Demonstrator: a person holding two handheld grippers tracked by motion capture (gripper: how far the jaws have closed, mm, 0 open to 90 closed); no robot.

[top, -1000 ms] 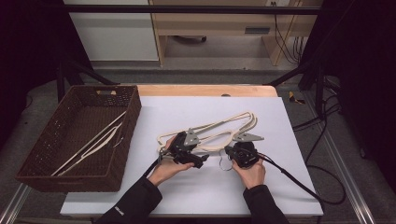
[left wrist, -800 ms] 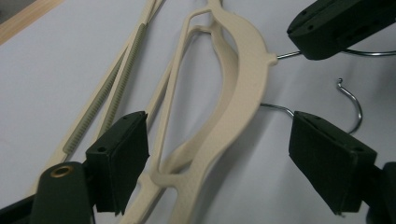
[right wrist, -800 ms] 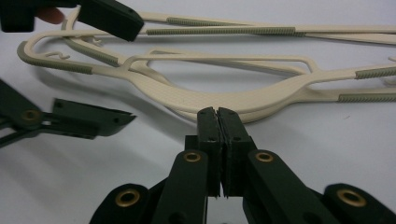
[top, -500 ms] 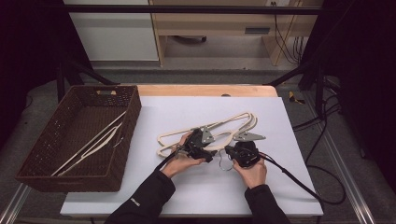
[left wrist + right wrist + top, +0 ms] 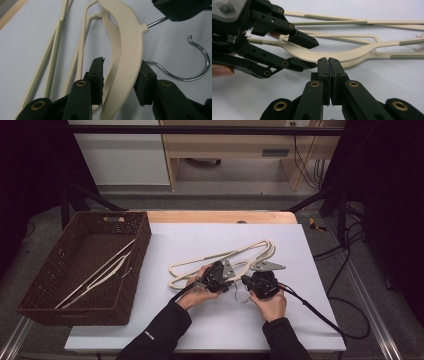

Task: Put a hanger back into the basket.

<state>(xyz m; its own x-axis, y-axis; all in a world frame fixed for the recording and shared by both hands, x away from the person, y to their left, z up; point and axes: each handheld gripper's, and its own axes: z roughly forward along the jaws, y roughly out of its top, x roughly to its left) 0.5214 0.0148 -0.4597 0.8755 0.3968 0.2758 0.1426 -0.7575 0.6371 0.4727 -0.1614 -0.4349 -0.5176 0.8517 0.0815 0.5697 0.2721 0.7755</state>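
Observation:
Two or more cream plastic hangers lie overlapped on the white table. My left gripper is open, its jaws straddling the curved shoulder of the top hanger; the right pad touches it and the left pad stands off. My right gripper is shut just in front of that hanger's middle, and in the left gripper view the hanger's metal hook stem runs into its jaws. In the right gripper view the left gripper stands open around the hanger. A second wire hook lies flat on the table.
A dark wicker basket stands at the table's left with more cream hangers inside. A wooden strip runs along the far edge. The right gripper's cable trails off to the right.
My left gripper moved right along the hangers, up close to the right gripper, and now brackets the top hanger's shoulder. The right gripper has stayed put.

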